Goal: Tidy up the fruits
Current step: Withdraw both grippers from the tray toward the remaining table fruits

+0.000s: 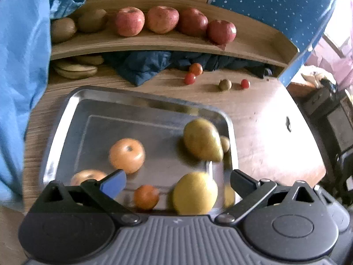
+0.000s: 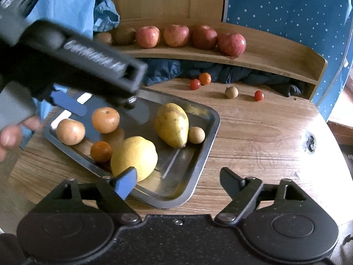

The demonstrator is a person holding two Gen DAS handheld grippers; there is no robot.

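I see the lemon (image 1: pixel 195 193) lying in the tray (image 1: pixel 97 103) straight ahead between my released, empty left tongs (image 1: pixel 176 182), while my right tongs (image 2: pixel 177 182), also released, sit further off.

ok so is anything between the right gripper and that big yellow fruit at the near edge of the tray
Nothing visible. The right gripper is open and empty, with the yellow fruit just beyond its left finger, inside the metal tray. Only the tray's low rim lies between them. The left gripper is over the tray's far-left side.
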